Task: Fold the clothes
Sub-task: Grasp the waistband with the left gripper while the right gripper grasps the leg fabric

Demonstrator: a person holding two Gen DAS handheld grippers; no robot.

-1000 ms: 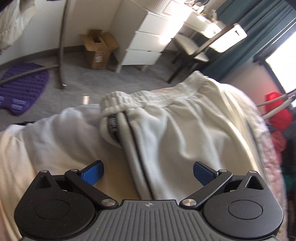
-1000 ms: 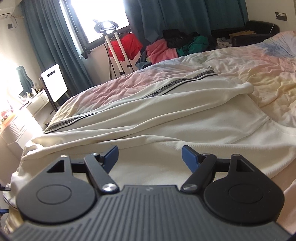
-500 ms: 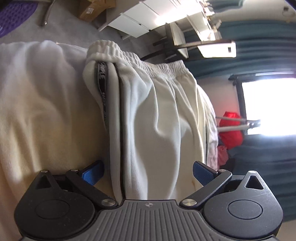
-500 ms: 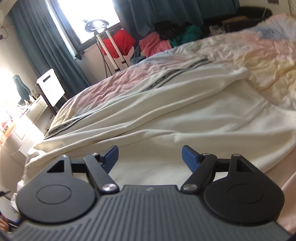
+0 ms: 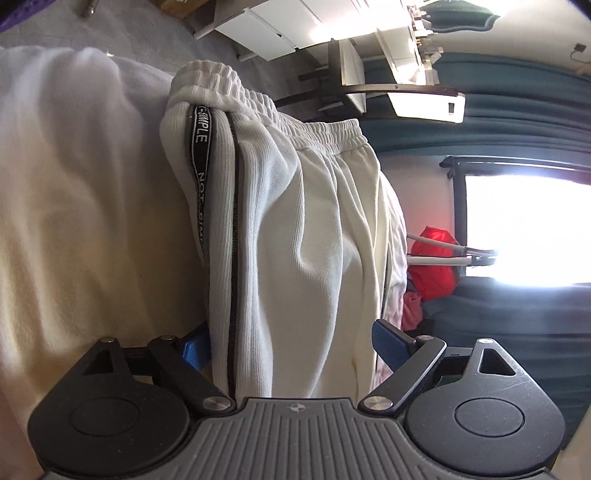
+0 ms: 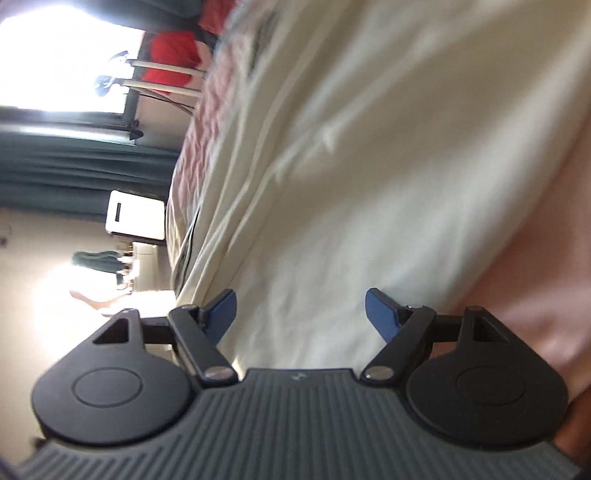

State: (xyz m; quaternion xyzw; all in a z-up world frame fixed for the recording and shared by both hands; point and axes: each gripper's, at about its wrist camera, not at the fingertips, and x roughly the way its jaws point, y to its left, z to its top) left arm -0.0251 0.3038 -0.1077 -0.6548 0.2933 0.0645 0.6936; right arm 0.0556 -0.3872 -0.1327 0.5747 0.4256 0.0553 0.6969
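Observation:
White ribbed trousers [image 5: 295, 221] lie on the bed, with an elastic waistband [image 5: 258, 99] and a black lettered side tape [image 5: 199, 147]. My left gripper [image 5: 291, 343] is rolled on its side and straddles the trousers' thick side fold just below the waist. Its jaws are closing with the cloth between them; the left pad is half hidden behind the fold and the right pad [image 5: 388, 347] sits at the cloth's edge. In the blurred right wrist view, my right gripper [image 6: 301, 310], also rolled, hovers open close over a cream trouser leg [image 6: 351, 147].
A cream sheet [image 5: 74, 184] and pink bedding [image 6: 535, 258] lie under the trousers. Beyond the bed's end are a white drawer unit [image 5: 277, 26], a chair [image 5: 369, 88], teal curtains [image 5: 517, 110], a bright window [image 5: 517, 229] and a red garment [image 5: 432, 266] on a stand.
Both grippers have rolled sideways and sunk toward the bed. The left one now has the trousers' side fold between its jaws, which have narrowed a little. The right one is much nearer the cloth.

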